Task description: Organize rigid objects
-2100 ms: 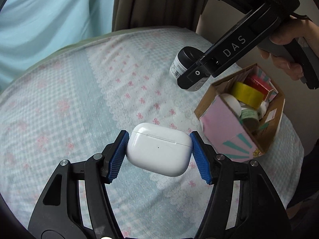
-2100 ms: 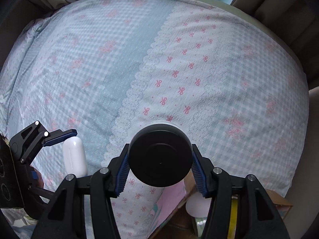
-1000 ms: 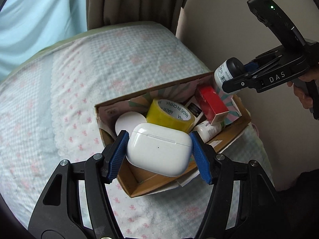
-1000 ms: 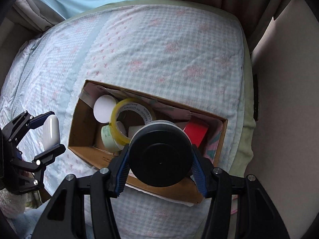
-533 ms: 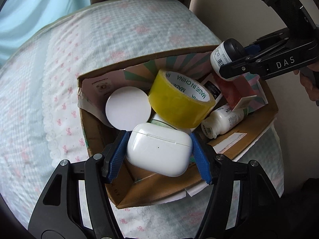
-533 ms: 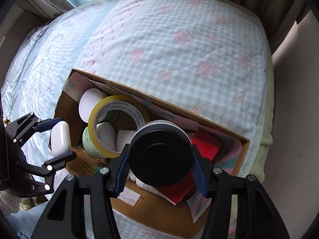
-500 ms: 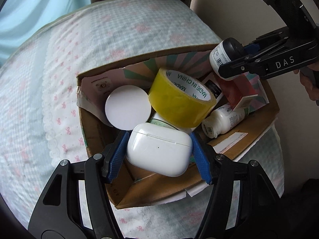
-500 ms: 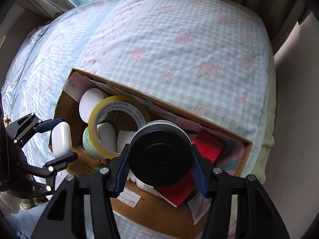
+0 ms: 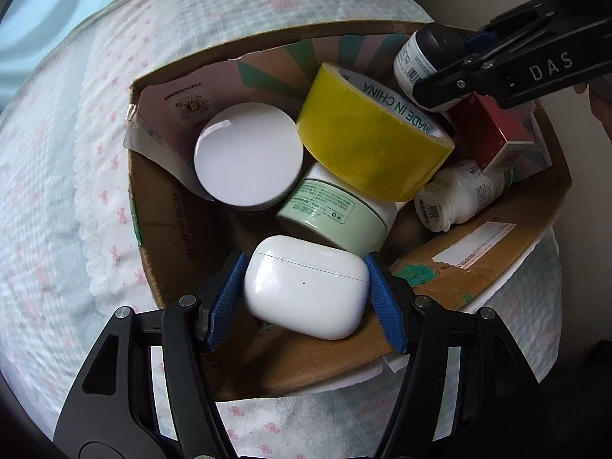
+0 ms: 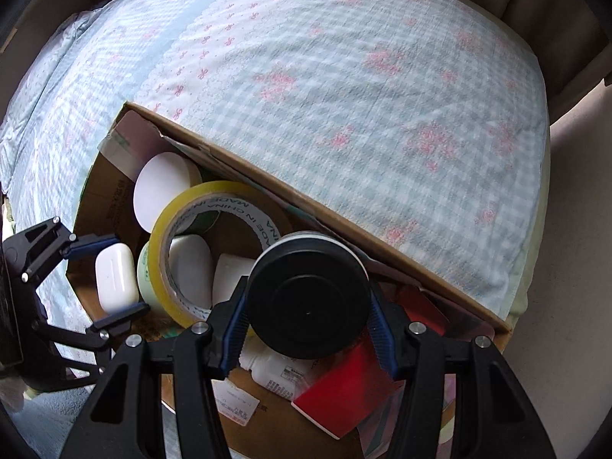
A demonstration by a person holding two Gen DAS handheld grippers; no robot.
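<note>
My left gripper (image 9: 306,294) is shut on a white earbud case (image 9: 306,287) and holds it inside the near left end of an open cardboard box (image 9: 497,244). The case also shows in the right wrist view (image 10: 114,277). My right gripper (image 10: 308,302) is shut on a black-capped white bottle (image 10: 308,300) and holds it over the box's right end, above a red box (image 10: 344,390). The bottle also shows in the left wrist view (image 9: 424,57).
In the box lie a yellow tape roll (image 9: 367,134), a white round lid (image 9: 248,157), a green jar (image 9: 332,210) and a white pill bottle (image 9: 459,195). The box sits on a checked bedspread (image 10: 344,76) near a wall (image 10: 573,229).
Both grippers have come lower into the box with their objects. The earbud case now sits below the rim, beside the green jar.
</note>
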